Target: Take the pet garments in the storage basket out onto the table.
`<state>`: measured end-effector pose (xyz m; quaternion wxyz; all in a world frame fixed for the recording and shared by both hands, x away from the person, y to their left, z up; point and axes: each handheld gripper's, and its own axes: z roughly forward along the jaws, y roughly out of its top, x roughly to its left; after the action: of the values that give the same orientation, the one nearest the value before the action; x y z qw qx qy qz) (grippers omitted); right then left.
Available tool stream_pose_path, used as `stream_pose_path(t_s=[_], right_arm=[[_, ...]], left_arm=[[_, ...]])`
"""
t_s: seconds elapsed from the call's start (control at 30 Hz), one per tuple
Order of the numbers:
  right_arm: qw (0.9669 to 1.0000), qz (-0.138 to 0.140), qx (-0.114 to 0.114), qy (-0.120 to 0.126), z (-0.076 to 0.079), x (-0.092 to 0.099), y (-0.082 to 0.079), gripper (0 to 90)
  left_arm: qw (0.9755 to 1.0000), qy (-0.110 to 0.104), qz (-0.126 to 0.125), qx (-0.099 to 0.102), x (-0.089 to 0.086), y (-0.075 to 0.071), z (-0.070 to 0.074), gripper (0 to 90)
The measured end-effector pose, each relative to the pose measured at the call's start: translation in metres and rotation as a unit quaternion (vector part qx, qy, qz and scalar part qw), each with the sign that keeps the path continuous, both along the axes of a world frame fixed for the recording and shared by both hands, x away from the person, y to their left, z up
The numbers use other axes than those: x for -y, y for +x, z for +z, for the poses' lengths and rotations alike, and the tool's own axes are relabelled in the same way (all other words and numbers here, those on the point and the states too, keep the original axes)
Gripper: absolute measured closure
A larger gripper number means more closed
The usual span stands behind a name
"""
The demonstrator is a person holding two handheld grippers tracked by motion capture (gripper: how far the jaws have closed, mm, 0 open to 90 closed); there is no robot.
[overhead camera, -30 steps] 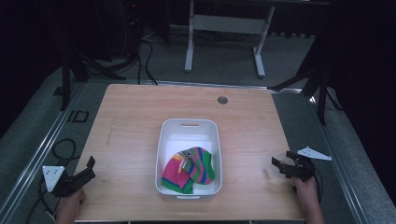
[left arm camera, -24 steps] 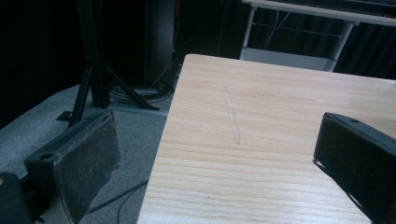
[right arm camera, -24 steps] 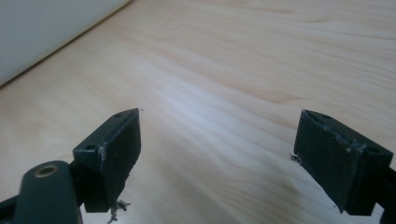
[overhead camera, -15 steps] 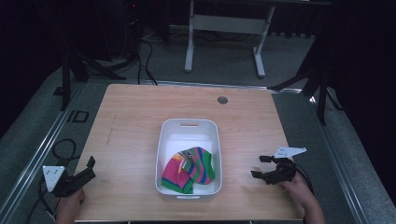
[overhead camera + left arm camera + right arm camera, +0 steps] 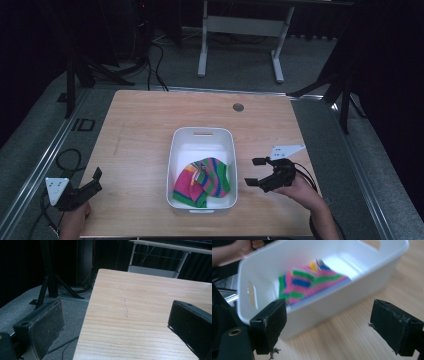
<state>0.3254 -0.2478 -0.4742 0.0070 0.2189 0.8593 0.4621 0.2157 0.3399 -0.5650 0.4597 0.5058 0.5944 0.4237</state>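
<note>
A white plastic bin (image 5: 178,150) stands in the middle of the wooden table (image 5: 140,125). Inside it lies a crumpled striped cloth (image 5: 202,181) in pink, green, blue and yellow, also seen as the cloth (image 5: 312,281) in the bin (image 5: 342,297) in the right gripper view. My right gripper (image 5: 255,171) is open just right of the bin, jaws pointing at its side wall, nothing between them. My left gripper (image 5: 95,180) is open at the table's front left corner, far from the bin, its jaws straddling the table edge (image 5: 83,322).
A round grommet (image 5: 238,107) sits near the table's far edge. Beyond the table stand a metal desk frame (image 5: 240,30) and dark stands with cables on the grey floor (image 5: 45,145). A faint scratch (image 5: 123,305) marks the wood.
My right gripper has moved left from the table's right edge toward the bin. The left gripper has stayed put.
</note>
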Motion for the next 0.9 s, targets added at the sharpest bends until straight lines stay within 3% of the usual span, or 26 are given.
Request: stream_pose_path(t_s=[0.1,0.23,0.7,0.9], right_arm=[[0.9998,0.017,0.014,0.000,0.011,-0.015,0.000,13.3],[0.9988,0.030,0.028,-0.026,0.020,-0.035,0.002,13.6],[0.9947,0.085,-0.001,-0.057,0.015,-0.090,0.010,13.6],[0.9917,0.100,0.000,-0.081,0.013,-0.110,0.014,13.7]], left_arm=[[1.0000,0.000,-0.001,0.000,0.000,0.000,0.000,0.9],[1.0000,-0.001,-0.002,0.001,0.000,0.000,0.000,0.9],[1.0000,-0.006,-0.003,0.002,-0.001,0.000,0.000,0.9],[1.0000,-0.007,-0.004,0.002,-0.001,0.000,0.000,0.9]])
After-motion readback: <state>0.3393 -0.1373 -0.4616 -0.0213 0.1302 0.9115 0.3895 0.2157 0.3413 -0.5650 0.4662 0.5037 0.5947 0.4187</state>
